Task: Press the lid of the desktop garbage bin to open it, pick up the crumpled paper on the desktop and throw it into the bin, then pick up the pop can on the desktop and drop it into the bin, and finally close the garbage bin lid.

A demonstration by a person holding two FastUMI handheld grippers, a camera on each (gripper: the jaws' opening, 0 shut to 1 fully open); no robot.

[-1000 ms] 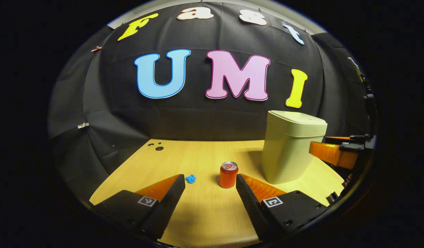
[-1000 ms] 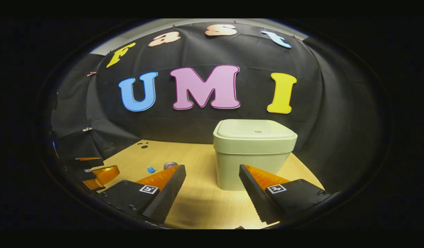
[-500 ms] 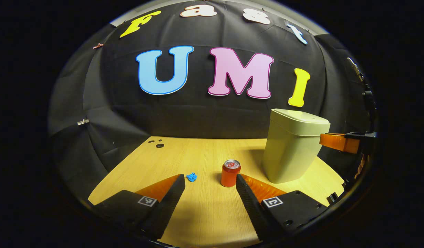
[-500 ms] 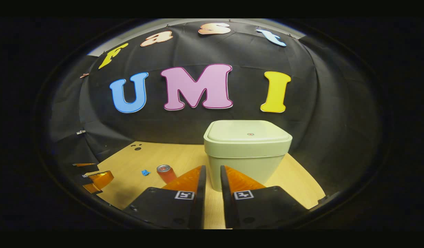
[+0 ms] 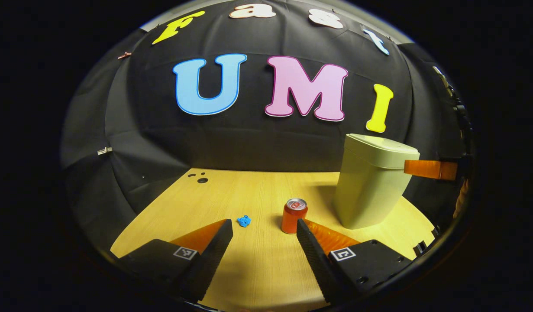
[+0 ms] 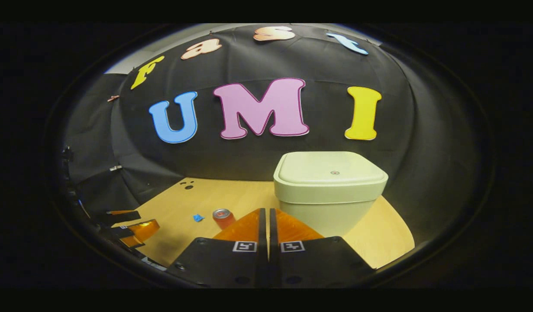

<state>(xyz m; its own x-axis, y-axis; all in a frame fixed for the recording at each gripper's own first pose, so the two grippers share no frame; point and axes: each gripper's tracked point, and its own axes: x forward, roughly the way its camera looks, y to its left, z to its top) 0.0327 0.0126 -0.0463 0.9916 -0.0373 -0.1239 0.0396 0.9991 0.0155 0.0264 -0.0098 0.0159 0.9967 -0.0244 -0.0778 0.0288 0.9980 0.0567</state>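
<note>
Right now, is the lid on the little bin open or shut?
Shut. The lid lies flat on the bin, with no gap at its rim. The right tongs are shut in front of it.

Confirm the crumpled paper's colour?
Blue. The crumpled paper shows best in the left gripper view, lying on the wooden desktop left of the pop can.

Black cloth wall (image 5: 249,143) behind; pale wooden tabletop (image 5: 249,195), brightly lit

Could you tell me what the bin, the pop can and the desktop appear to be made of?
Bin: likely matte plastic, pale green, smooth moulded corners. Pop can: probably metal, its silvery top catching light. Desktop: wood or wood-look laminate, with straight light grain.
</note>
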